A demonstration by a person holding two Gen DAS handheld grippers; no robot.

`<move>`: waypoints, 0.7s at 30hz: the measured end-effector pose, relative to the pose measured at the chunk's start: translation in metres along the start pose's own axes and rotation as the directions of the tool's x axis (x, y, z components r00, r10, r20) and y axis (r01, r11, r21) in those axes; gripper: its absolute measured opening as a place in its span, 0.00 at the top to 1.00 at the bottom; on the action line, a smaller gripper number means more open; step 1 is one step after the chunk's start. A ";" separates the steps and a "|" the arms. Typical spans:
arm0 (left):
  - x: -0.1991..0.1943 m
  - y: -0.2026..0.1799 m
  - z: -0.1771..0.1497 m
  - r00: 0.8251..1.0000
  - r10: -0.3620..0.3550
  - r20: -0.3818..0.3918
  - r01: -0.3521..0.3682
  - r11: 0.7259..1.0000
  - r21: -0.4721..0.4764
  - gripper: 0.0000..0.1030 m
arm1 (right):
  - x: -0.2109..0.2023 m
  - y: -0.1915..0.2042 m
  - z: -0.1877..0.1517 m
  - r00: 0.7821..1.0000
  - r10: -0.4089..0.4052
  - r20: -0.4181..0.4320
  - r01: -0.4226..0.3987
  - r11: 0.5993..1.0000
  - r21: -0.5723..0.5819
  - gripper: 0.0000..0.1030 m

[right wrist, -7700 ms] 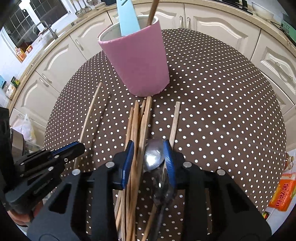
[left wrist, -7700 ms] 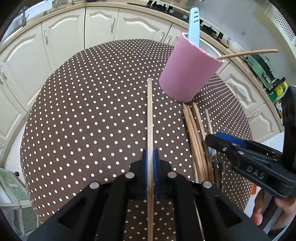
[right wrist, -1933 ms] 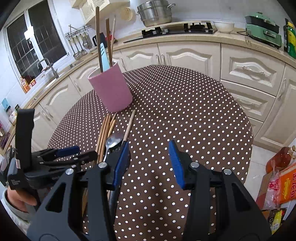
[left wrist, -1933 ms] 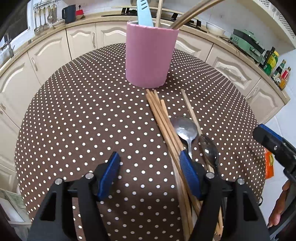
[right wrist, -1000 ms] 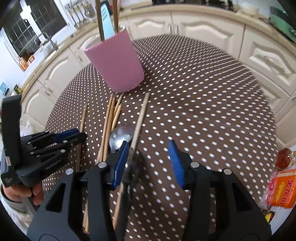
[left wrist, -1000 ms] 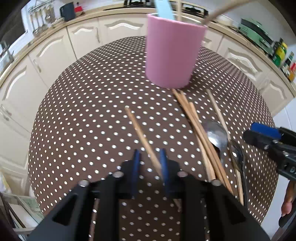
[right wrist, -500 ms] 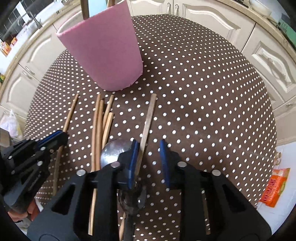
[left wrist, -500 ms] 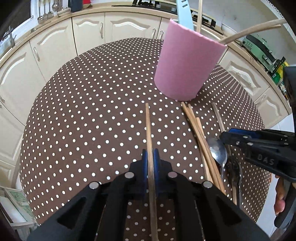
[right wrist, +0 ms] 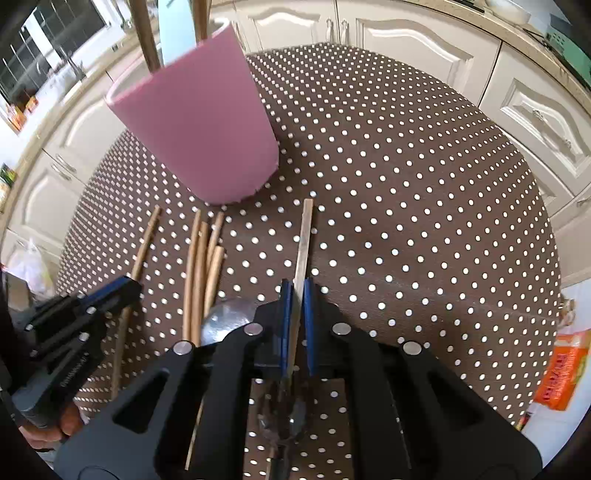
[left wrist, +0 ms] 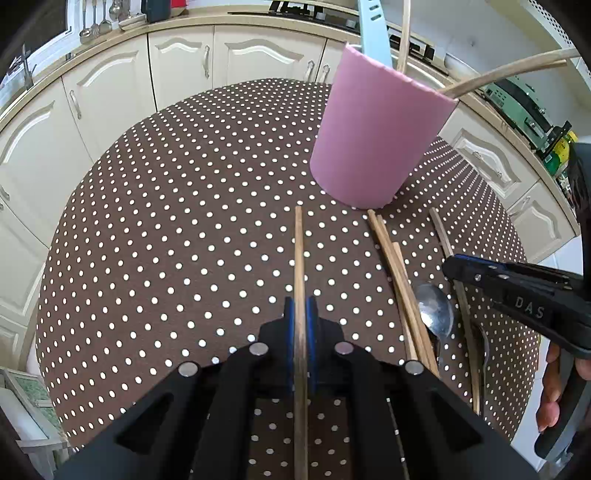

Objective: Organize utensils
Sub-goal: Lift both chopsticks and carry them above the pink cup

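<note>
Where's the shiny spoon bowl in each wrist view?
Left wrist: spoon bowl lies right of centre, between the loose chopstick bundle and the right tongs.
Right wrist: spoon bowl lies lower left of centre, partly hidden by the tongs' body, just right of the bundle.
Shared landmark: pink holder, upright behind the chopsticks.

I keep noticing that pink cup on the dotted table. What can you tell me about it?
The pink cup is a plain, matte, handleless cylinder with a pale inside. It stands upright on the brown polka-dot tablecloth, near its far side. A light-blue utensil and several wooden sticks poke out of its top. Loose chopsticks lie on the cloth with their tips close to its base.
</note>
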State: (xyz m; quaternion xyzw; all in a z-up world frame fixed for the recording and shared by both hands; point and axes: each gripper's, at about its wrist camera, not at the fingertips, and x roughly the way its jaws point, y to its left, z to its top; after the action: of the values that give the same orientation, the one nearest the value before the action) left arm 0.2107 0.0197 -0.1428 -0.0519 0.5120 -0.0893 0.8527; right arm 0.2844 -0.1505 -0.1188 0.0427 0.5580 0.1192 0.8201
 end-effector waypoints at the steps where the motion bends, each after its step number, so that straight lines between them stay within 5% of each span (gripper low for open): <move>1: -0.002 0.000 -0.001 1.000 -0.005 0.007 0.005 1.000 -0.002 0.94 | -0.007 -0.002 -0.005 1.000 0.014 0.018 -0.014 1.000 0.008 0.93; 9: -0.032 -0.009 -0.004 0.990 0.006 0.142 -0.010 1.000 0.029 0.94 | -0.066 -0.020 -0.015 0.963 0.130 0.237 -0.141 0.990 0.030 0.94; 14: -0.056 -0.020 -0.006 0.969 0.018 0.246 -0.031 0.998 0.050 0.94 | -0.111 -0.026 -0.023 0.915 0.154 0.374 -0.169 0.986 0.008 0.94; 21: -0.086 -0.024 -0.010 0.937 0.000 0.349 -0.024 0.998 0.064 0.94 | -0.149 -0.027 -0.036 0.868 0.184 0.462 -0.201 0.979 -0.012 0.94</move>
State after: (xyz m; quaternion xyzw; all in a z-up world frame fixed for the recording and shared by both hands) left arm 0.1600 0.0135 -0.0685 -0.0351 0.3500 -0.0908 0.9317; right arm 0.2035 -0.2147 -0.0030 0.1401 0.3426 0.1766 0.9120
